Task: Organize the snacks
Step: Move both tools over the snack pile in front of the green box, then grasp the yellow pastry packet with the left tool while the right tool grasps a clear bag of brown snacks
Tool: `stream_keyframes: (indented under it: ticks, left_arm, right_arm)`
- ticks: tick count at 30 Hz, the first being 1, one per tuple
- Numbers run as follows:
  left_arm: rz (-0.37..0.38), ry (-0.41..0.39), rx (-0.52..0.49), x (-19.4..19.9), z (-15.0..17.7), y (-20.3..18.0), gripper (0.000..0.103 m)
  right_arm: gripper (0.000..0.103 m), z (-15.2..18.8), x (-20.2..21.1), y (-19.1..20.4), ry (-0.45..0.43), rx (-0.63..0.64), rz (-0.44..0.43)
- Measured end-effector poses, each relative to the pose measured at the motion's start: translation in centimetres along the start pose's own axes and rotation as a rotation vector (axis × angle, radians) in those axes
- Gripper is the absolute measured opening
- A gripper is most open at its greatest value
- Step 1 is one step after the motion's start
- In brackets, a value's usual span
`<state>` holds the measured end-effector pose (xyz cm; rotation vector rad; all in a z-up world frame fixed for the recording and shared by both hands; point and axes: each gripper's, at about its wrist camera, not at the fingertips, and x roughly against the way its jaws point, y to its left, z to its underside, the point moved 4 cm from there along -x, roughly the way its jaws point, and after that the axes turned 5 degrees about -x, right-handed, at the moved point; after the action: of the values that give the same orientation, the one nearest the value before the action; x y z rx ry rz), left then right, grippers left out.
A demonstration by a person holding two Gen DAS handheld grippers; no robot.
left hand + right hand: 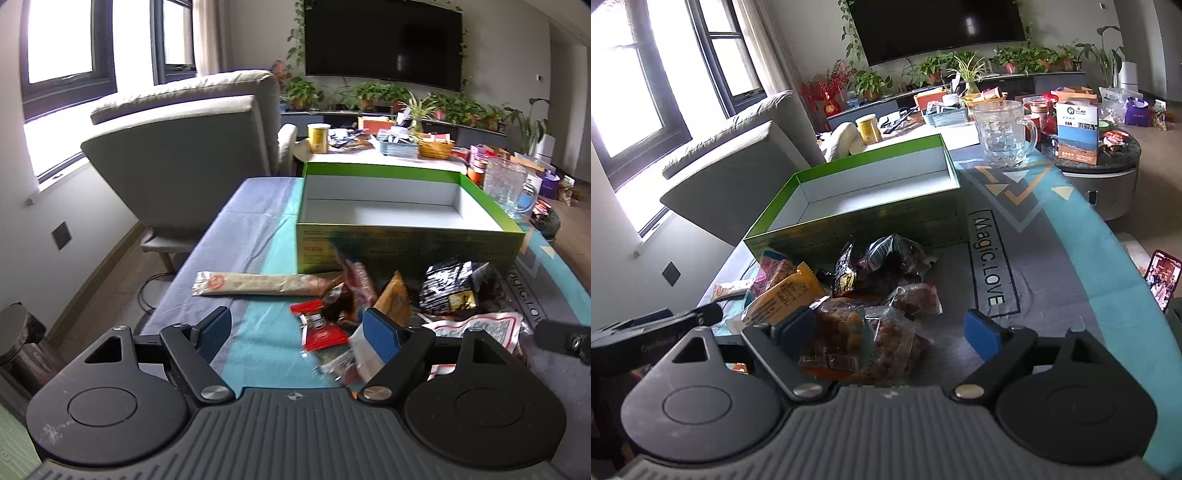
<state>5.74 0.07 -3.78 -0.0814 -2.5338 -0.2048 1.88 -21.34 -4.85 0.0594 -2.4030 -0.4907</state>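
A green box (406,245) (886,218) with a white, empty inside stands open on the cloth-covered table. In front of it lies a heap of snack packets: a black one (454,284) (846,273), an orange one (395,295) (786,299), a red one (323,338), and a long beige one (258,284) off to the left. My left gripper (297,328) is open over the heap's left edge, its right finger above loose packets. My right gripper (890,328) is open around a clear packet of brown snacks (857,332); the right pad stands apart from it.
A glass mug (1001,133) stands right of the box's far end. A phone (1161,277) leans at the table's right edge. A grey armchair (184,147) is to the left, and a cluttered round side table (1100,162) lies beyond.
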Motion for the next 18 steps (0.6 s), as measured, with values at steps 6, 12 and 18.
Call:
stream_keyframes:
  ticks: [6, 12, 18]
  left_arm:
    - [0.059, 0.019, -0.059, -1.2, -0.3, -2.0, 0.071]
    - [0.144, 0.08, -0.082, -2.5, 0.1, -3.3, 0.024]
    - [0.159, 0.079, -0.087, -2.8, 0.3, -3.6, 0.025]
  right_arm:
    - [0.055, 0.5, -1.1, 0.0, 0.05, 0.018, -0.01]
    - [0.054, 0.8, -2.3, -0.8, 0.098, -0.005, 0.013]
    - [0.054, 1.2, -4.2, -1.0, 0.158, -0.031, 0.011]
